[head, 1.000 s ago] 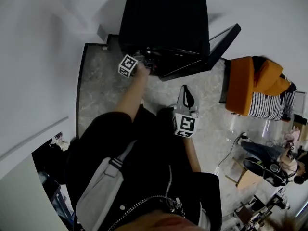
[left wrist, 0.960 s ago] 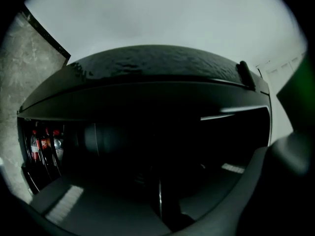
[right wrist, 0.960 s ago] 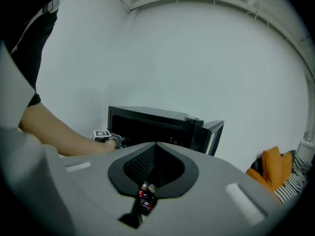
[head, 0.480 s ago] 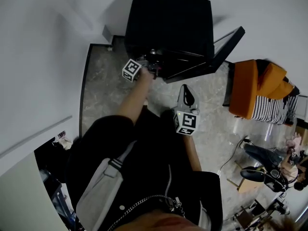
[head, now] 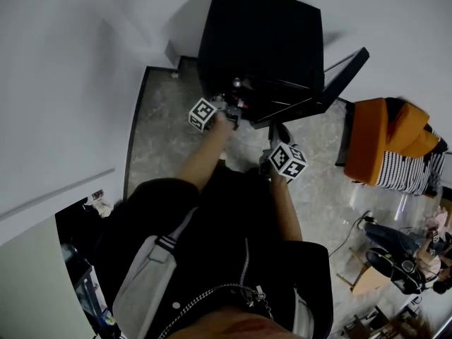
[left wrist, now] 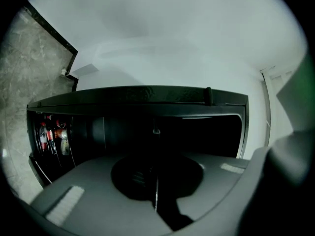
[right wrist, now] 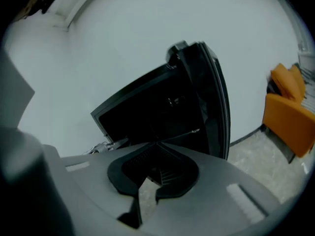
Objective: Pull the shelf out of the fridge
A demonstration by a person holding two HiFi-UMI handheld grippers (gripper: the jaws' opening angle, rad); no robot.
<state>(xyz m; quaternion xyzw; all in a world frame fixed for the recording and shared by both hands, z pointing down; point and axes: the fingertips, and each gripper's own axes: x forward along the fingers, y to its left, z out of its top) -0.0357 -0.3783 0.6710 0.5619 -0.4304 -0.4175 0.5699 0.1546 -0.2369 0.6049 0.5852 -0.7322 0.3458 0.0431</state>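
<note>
**Head view.** We stand over the black fridge (head: 261,34), which sits on the far side of the stone floor (head: 159,143) against a white wall. Its door (head: 342,73) is swung open to the right. The left gripper (head: 233,108) reaches into the open front. The right gripper (head: 275,129) is just right of it and nearer to us, outside the cabinet. An orange chair (head: 385,136) stands well off to the right.

**Left gripper view.** The fingers have just been closing. They now pinch a thin pale edge that runs between them, which we read as the shelf (left wrist: 156,198), inside the dark fridge interior. Bottles (left wrist: 51,136) show at one end of the opening.

**Right gripper view.** The fingers are pressed together at the tips with nothing between them. They point at the open fridge, which looks tilted in this view.
</note>
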